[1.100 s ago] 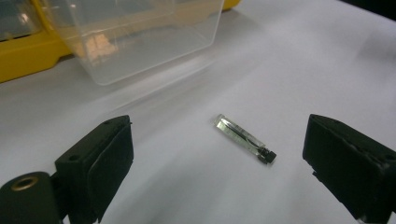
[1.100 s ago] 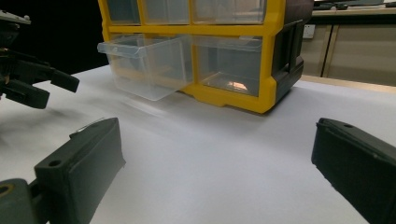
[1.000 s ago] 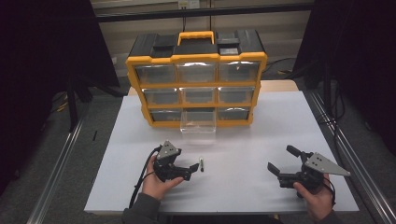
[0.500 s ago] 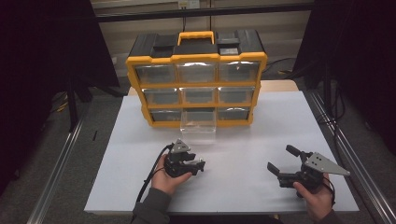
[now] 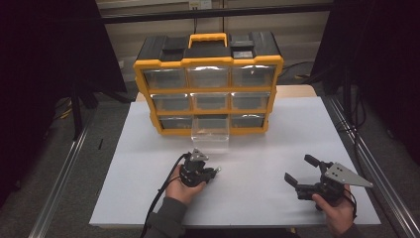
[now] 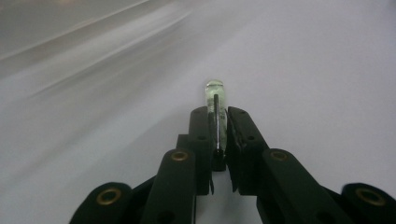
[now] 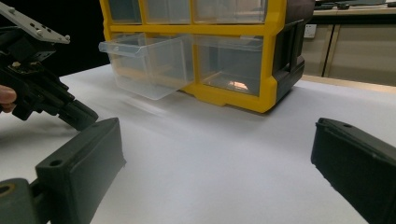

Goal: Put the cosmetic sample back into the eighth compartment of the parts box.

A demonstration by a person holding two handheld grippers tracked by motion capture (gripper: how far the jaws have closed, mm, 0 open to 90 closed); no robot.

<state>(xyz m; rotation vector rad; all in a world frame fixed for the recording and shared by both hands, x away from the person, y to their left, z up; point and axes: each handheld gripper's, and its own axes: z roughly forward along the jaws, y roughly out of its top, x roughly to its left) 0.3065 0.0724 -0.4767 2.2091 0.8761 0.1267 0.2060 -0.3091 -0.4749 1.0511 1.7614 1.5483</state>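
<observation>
A small tool with a clear greenish handle and a thin metal shaft lies low over the white table. My left gripper has just been closing and is shut on it, the clear end sticking out past the jaws. From the high view this gripper sits at the front middle, pointing right, with the tool's tip showing. My right gripper is held at the front right, open, with nothing between its jaws.
A yellow and black drawer organizer stands at the back of the table. Its bottom middle clear drawer is pulled out toward me, and it appears in the right gripper view too. Metal rails run along both table sides.
My left gripper moved right to the small tool on the table and its jaws closed on it. The right gripper stayed where it was.
</observation>
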